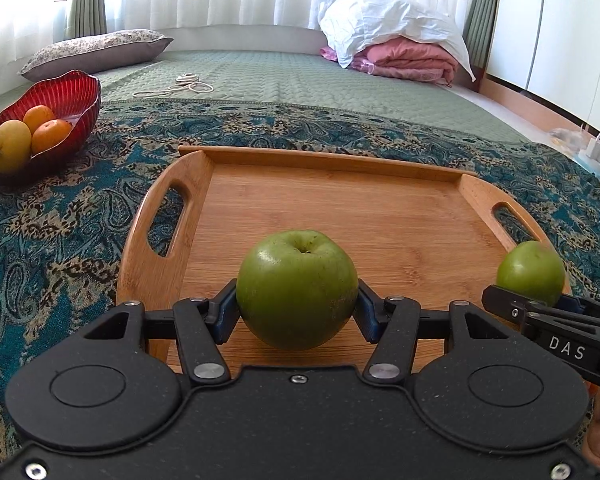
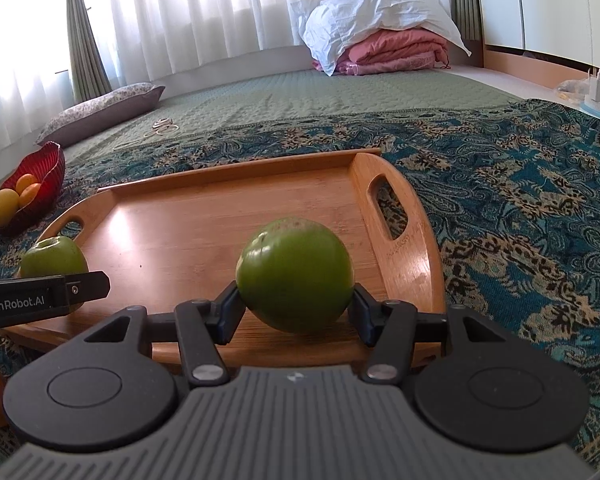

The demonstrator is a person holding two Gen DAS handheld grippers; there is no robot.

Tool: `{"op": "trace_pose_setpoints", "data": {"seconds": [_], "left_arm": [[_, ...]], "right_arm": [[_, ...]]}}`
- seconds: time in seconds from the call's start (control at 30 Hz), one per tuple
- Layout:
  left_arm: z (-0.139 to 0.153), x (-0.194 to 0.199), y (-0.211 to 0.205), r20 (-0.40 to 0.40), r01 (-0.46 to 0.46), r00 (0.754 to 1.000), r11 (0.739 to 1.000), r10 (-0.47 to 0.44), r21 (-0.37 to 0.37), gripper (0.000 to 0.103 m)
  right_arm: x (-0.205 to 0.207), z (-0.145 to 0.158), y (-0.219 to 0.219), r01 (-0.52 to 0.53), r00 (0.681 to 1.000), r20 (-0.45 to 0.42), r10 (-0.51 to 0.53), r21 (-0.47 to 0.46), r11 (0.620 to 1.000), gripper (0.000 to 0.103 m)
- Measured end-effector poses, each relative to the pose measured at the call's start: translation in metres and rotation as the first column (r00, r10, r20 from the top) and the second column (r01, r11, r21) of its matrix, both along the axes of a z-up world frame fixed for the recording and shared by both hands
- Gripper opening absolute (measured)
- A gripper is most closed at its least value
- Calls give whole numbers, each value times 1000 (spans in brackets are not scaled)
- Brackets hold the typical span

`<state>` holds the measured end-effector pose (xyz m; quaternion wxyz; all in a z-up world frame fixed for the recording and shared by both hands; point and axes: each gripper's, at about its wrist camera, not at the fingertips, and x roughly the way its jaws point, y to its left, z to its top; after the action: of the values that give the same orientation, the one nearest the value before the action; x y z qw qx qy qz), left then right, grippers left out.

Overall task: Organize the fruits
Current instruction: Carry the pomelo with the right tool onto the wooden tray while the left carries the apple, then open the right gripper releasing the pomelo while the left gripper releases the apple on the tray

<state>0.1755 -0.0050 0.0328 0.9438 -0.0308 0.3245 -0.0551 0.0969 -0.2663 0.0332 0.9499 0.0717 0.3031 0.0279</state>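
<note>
Apples first. From the left wrist view, the left gripper (image 1: pixel 297 312) has its fingers (image 1: pixel 224 314) partly open and pressed on both sides of a green apple (image 1: pixel 297 288). This apple sits low over the near edge of the wooden tray (image 1: pixel 340 208), stem dip up. I cannot tell if it touches the wood. At the near right corner of the tray, the right gripper (image 1: pixel 540 304) pokes in from the right side, with a second green apple (image 1: pixel 530 270) in it. A red bowl (image 1: pixel 66 94) stands on the bed, well apart from the tray's far left corner. It holds 1 yellow mango (image 1: pixel 9 146) and 2 oranges (image 1: pixel 50 134). The tray lies on a blue patterned cloth (image 1: pixel 60 232).

From the right wrist view, the right gripper (image 2: pixel 295 312) also has its fingers (image 2: pixel 230 312) partly open, squeezing its own green apple (image 2: pixel 295 274) on 2 sides. That apple is over the near edge of the tray (image 2: pixel 220 224), a bit tilted. The left gripper (image 2: pixel 80 286) comes in at the near left corner, and its green apple (image 2: pixel 54 258) peeks above it. The red bowl (image 2: pixel 54 168) is far off to the left on the bed.
</note>
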Motion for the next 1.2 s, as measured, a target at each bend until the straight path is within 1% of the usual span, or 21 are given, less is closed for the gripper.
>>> {"op": "trace_pose_setpoints", "data": {"seconds": [0.3, 0.83, 1.03, 1.07, 1.1, 1.17, 1.2], "left_arm": [[-6, 4, -2, -20, 0, 1000, 1000, 0, 1, 55], [-6, 4, -3, -15, 6, 1000, 1000, -6, 18, 55], [-5, 0, -3, -5, 2, 1000, 1000, -2, 22, 56], [-4, -2, -2, 0, 2, 1000, 1000, -2, 23, 60], [-3, -3, -1, 4, 1, 1000, 1000, -1, 23, 67], [-2, -6, -1, 11, 2, 1000, 1000, -2, 23, 71], [-1, -7, -1, 13, 4, 1000, 1000, -4, 24, 73]], "right_arm": [[-2, 4, 2, -3, 1000, 19, 3, -23, 1000, 57], [-9, 3, -2, -6, 1000, 6, 6, -3, 1000, 57], [-14, 4, 1, -4, 1000, 13, 5, -22, 1000, 60], [-14, 5, 1, -4, 1000, 14, 4, -19, 1000, 61], [-15, 5, 1, -3, 1000, 16, 3, -19, 1000, 64], [-17, 6, 1, -2, 1000, 21, 3, -17, 1000, 71], [-18, 7, 1, -4, 1000, 24, 4, -17, 1000, 72]]}}
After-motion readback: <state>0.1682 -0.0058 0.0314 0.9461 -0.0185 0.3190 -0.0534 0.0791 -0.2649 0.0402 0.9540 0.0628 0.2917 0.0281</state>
